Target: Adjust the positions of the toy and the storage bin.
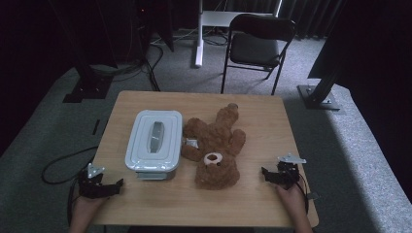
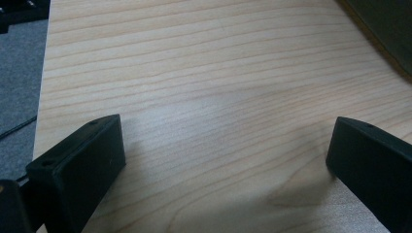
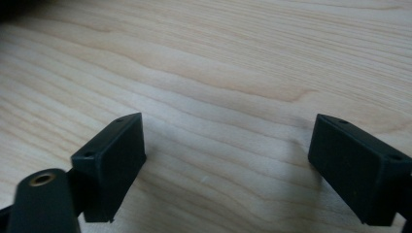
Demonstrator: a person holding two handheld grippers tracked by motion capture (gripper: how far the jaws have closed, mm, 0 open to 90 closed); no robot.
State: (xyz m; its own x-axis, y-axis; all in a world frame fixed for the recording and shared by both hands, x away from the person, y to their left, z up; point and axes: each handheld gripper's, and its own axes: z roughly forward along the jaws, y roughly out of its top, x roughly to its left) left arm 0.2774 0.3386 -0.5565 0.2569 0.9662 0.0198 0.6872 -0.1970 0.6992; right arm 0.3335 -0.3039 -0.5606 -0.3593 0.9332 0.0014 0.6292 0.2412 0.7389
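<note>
High view puts the brown teddy bear (image 1: 217, 148) lying flat at the middle of the wooden surface (image 1: 252, 199), its side just beside, perhaps touching, the white lidded box (image 1: 154, 141) (the dim light makes that hard to judge). Left claw (image 1: 118, 183) rests at the near left edge and right claw (image 1: 265, 171) at the near right, both well apart from the bear. Each gripper view shows its jaws spread wide over bare wood, holding nothing.

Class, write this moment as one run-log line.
left gripper: open, empty | right gripper: open, empty | teddy bear: lying beside lidded box | table: both hands at near edge
</note>
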